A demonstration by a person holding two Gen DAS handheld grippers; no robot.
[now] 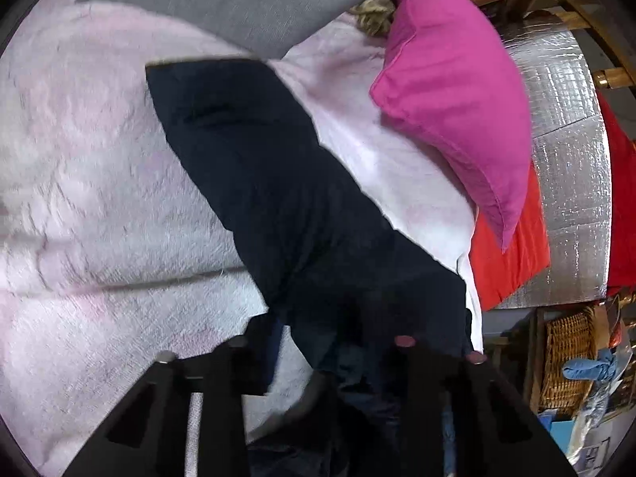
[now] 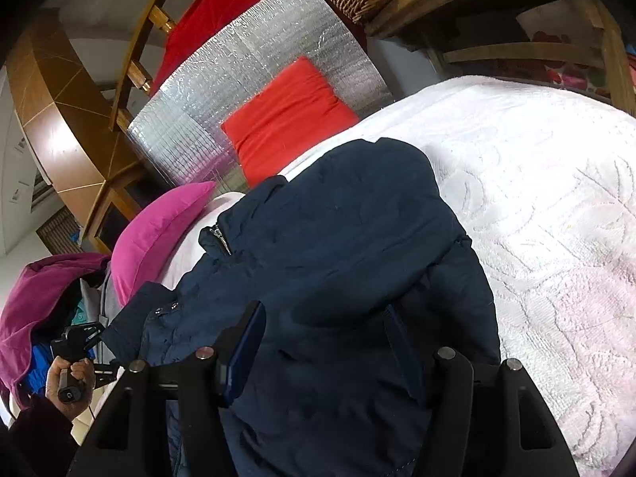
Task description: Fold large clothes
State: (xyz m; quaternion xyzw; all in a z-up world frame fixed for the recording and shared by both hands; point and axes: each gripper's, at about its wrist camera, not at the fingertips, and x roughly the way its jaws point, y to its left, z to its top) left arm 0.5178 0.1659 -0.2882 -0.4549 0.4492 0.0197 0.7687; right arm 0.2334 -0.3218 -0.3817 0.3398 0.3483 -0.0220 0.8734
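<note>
A dark navy padded jacket (image 1: 278, 198) lies across a pale pink bedspread (image 1: 99, 159). In the left wrist view my left gripper (image 1: 330, 342) sits at the jacket's near end, its fingers sunk into bunched dark cloth and shut on it. In the right wrist view the same jacket (image 2: 338, 238), zip and collar to the left, fills the gap between the blue pads of my right gripper (image 2: 322, 338), which is closed on a thick fold of it. At the lower left of that view a hand (image 2: 71, 377) holds the other gripper beside the jacket's edge.
A magenta pillow (image 1: 457, 99) and a red cushion (image 1: 512, 254) lean at the bed's edge against a silver foil board (image 1: 568, 139). A grey cushion (image 1: 238, 0) lies at the far side. A wicker basket (image 1: 568, 357), a wooden chair (image 2: 516, 39) and a purple clothes pile (image 2: 39, 298) surround the bed.
</note>
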